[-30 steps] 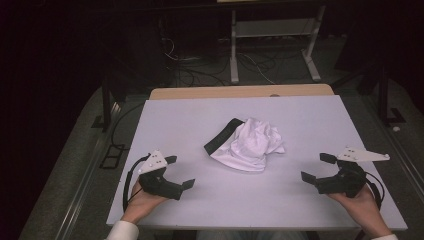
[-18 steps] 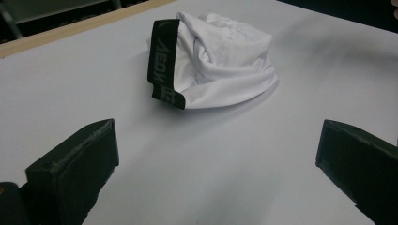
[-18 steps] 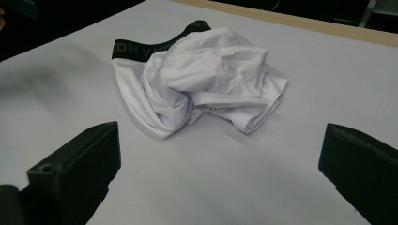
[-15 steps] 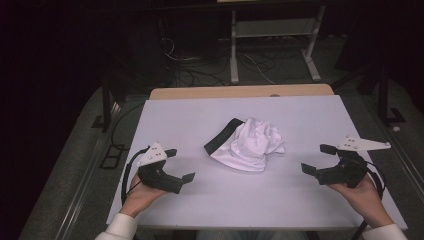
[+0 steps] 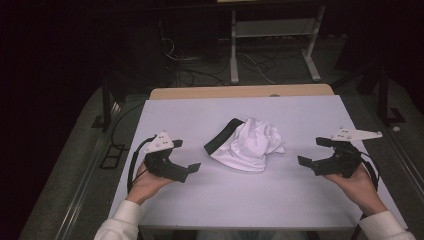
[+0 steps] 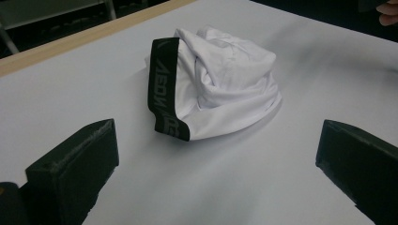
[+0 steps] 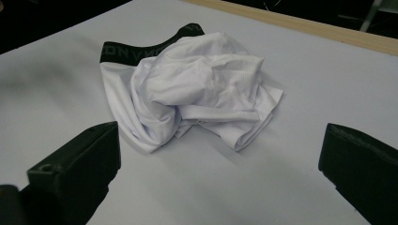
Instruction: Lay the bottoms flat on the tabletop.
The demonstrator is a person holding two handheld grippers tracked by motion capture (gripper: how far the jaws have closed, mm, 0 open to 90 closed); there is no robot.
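Observation:
A crumpled pair of white underwear [image 5: 250, 144] with a black lettered waistband [image 5: 221, 137] lies in the middle of the white table [image 5: 225, 200]. My left gripper [image 5: 183, 156] is open, to the left of the garment and apart from it. On the right, my right gripper [image 5: 315, 151] is open too, held clear of the cloth. In the left gripper view the underwear [image 6: 220, 93] lies ahead between the wide-spread jaws, waistband [image 6: 163, 89] toward me. The right gripper view shows the bunched white cloth [image 7: 197, 89] ahead, waistband [image 7: 141, 49] at its far side.
A wooden strip [image 5: 240, 91] borders the table's far edge. Beyond it is a dark floor with cables [image 5: 200, 65] and a white metal stand [image 5: 270, 35]. A black frame leg [image 5: 106, 100] stands left of the table.
Both grippers have risen slightly and edged forward toward the garment. The underwear has not moved.

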